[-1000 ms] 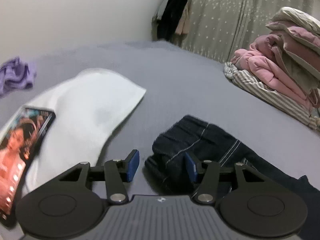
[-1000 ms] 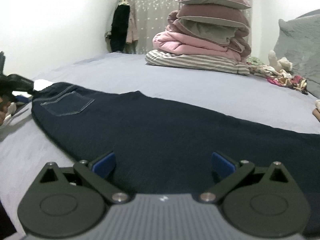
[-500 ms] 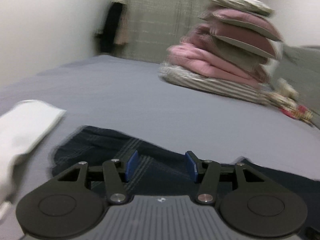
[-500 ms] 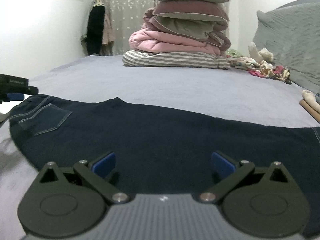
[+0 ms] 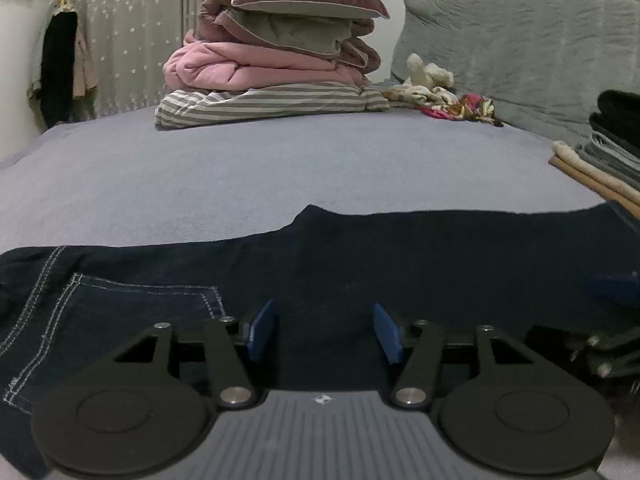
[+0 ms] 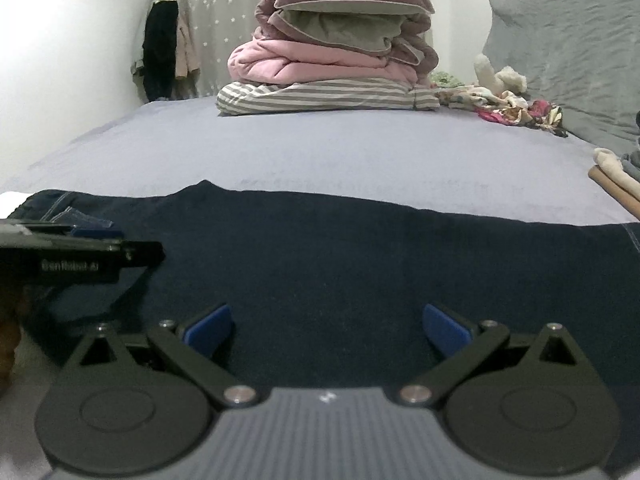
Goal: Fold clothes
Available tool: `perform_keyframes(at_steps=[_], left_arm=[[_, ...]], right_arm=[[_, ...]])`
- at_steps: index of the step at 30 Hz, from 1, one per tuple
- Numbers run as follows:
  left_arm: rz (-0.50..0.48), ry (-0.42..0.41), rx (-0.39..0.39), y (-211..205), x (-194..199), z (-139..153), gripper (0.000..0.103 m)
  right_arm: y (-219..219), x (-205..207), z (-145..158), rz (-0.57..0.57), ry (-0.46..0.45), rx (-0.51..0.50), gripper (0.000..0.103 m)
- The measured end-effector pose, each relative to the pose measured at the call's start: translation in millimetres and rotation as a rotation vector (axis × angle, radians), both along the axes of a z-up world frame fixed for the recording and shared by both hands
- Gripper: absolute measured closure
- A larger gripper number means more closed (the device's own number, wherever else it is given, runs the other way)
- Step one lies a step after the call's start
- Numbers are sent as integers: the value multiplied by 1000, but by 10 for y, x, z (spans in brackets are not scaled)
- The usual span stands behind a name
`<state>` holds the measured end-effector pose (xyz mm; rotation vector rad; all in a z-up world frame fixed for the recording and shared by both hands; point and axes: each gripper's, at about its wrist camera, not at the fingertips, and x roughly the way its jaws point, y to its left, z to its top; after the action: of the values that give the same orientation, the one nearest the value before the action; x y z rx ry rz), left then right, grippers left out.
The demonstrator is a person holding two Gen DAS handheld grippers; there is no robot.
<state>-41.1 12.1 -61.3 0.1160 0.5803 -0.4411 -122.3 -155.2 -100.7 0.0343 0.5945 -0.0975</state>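
Note:
Dark navy jeans [image 5: 360, 256] lie flat and sideways across the grey bed sheet, with a stitched back pocket [image 5: 132, 308] at the left. My left gripper [image 5: 324, 332] hovers low over the pocket end, open, nothing between its blue pads. In the right wrist view the same jeans [image 6: 360, 248] stretch across the frame, and my right gripper [image 6: 326, 328] is wide open above the leg part. The left gripper [image 6: 92, 236] shows at the left edge there; the right gripper's blue pad [image 5: 616, 288] shows at the right edge of the left wrist view.
A pile of pink and grey pillows and quilts [image 5: 288, 40] on a striped blanket sits at the far side of the bed. A large grey pillow [image 5: 520, 48], floral cloth [image 5: 452, 100] and folded clothes [image 5: 600, 164] lie at the right. Dark garments [image 6: 160, 48] hang by the curtain.
The left gripper has swung right, from the waistband beside a white garment and a phone to facing along the jeans; the waistband now lies flat. The right gripper has shifted slightly and stays open.

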Motion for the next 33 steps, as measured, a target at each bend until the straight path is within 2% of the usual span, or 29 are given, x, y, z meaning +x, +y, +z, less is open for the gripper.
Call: perform_keyframes(at_steps=[5,8,12,15,25,33], left_arm=[[-27,-4,3,195,-71,-5,43],[0,-33,52,291,-159,-29,43],[71,2,5,570,-142,-32,43],[81,20,-31,707,-117,-42,42],[177,-7,3,976,-253,-36,43],[266,-23,56,1185,-361,-14,44]], right_arm=[[-174,-65,-11,-17,-2,16,0],[-338,-126,-7,-46,-4,14,0],[-589,-240,-7,-114,-6,10,0],[-782,-344,6,-179,-4,6,0],[-1312,-686,-9,-346,-5,-22,0],[-1469,-809,28,-396,2,-58,0]])
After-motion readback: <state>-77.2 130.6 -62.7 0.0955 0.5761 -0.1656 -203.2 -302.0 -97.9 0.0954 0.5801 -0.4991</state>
